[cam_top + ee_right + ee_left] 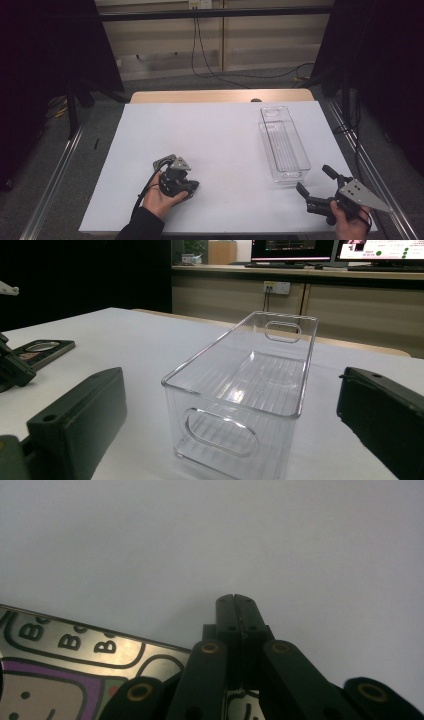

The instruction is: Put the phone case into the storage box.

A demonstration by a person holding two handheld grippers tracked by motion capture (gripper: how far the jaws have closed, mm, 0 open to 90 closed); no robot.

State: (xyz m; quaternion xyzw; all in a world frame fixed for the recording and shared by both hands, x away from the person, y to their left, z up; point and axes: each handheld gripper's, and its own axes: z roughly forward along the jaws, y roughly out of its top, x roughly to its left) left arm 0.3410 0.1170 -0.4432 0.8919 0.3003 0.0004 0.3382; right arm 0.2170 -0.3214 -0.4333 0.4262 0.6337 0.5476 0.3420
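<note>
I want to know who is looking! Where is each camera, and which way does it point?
High view: above the person's side, looking forward and down at the table; both hands show.
Left gripper view: rides the left tongs, shut, close over the table and a flat printed packet.
Right gripper view: rides the open right tongs, facing the clear bin.
Shared: high and right gripper views both show the bin.

Clear glossy plastic bin (240,395) (ribbed floor); matt white table cover (210,135); shiny printed card (65,655).
</note>
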